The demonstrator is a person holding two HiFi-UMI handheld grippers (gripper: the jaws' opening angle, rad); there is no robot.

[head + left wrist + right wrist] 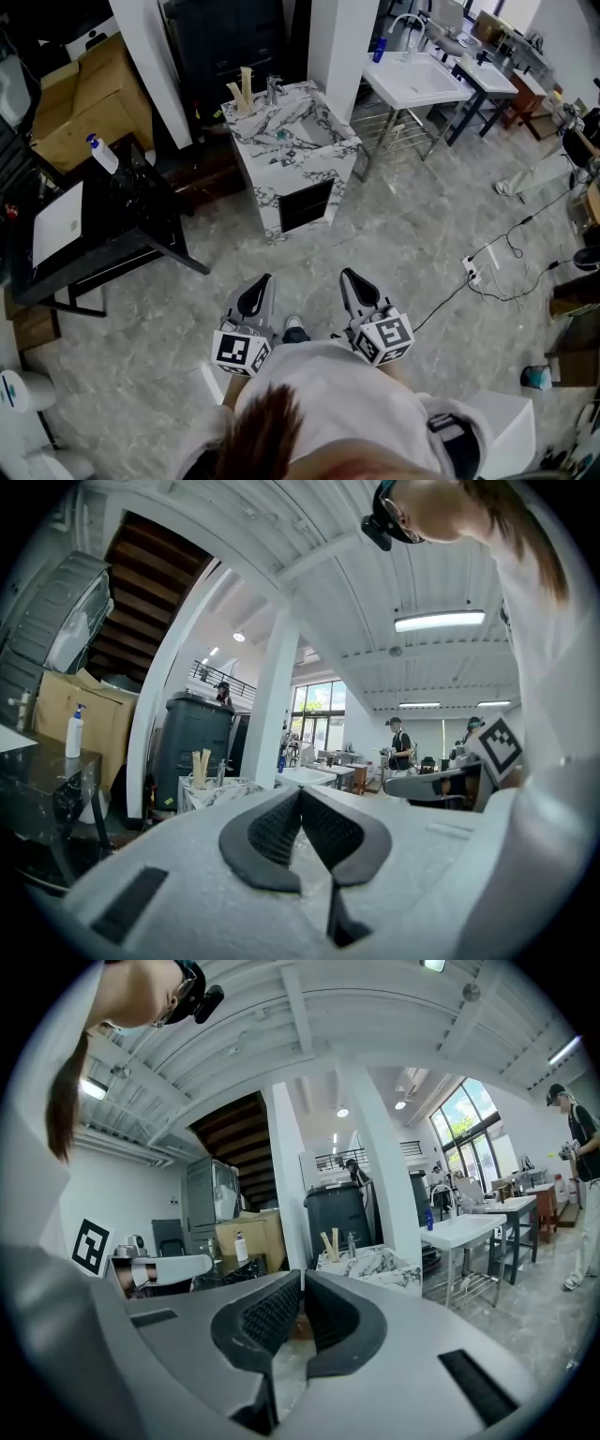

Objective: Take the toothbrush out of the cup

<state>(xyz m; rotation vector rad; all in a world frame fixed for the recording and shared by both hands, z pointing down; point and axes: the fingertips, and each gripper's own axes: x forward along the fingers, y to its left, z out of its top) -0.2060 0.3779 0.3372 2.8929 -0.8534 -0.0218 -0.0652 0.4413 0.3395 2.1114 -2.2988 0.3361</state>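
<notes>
Toothbrush handles [245,84], pale and upright, stood at the back-left corner of a marble-patterned vanity [309,173] at 12 o'clock, well apart from both grippers; the cup holding them was too small to make out. A chrome tap [273,89] rose just beside them, behind the vanity's sunken basin. At 1 o'clock a white rectangular washbasin [412,82] sat on a bare metal frame, a small blue bottle [378,49] at its rim. At 10 o'clock a white pump bottle [101,154] stood on a dark table [112,239], with a brown cardboard box [89,103] behind it and a tall dark bin [225,37] at 11 o'clock, between white pillars. The floor [394,234] was grey, veined stone, glossy, with a power strip [472,272] and a black cable trailing at 3 o'clock. The person, in a white top, held both tools low over that floor: the left gripper [300,790] had its ridged black pads pressed together on nothing, and the right gripper [302,1275] was likewise closed and empty.
</notes>
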